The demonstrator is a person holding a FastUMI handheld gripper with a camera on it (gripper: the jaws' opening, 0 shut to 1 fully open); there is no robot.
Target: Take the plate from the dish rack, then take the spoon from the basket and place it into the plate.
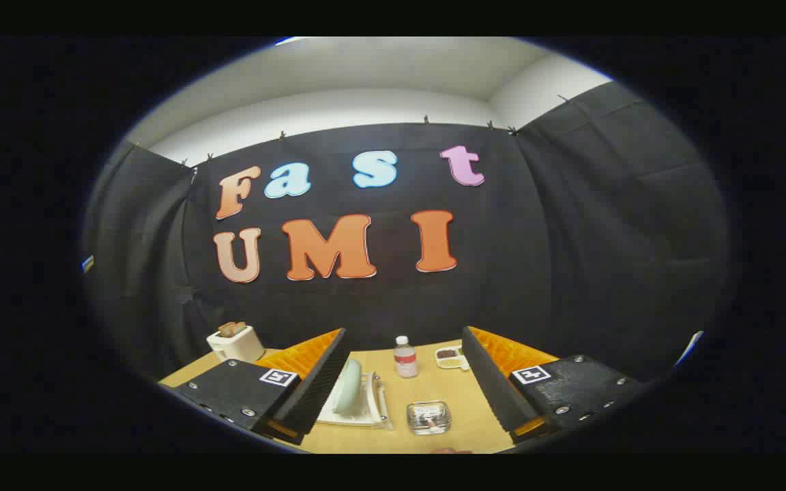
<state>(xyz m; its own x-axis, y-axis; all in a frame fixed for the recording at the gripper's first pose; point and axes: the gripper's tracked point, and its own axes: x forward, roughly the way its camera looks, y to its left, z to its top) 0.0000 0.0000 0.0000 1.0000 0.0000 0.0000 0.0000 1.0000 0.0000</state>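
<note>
So your gripper (403, 382) hung spread wide over the tan table (461, 416), plate (348, 387) upright in dish rack (359, 409), bottle (405, 356) beyond, toaster (235, 341) by black cloth wall (570, 239).

Between my tool's (403, 389) spread fingers: plate (348, 388) upright in the dish rack (366, 412), basket (428, 417) right of it, bottle (405, 356) behind

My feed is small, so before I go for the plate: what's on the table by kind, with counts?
Plate, upright in the dish rack: 1
Dish rack: 1
Bottle: 1
Clear glass dish: 1
Divided tray: 1
Toaster: 1
Total: 6
The hand-held gripper is open, with the rack just ahead of its fingers.
</note>
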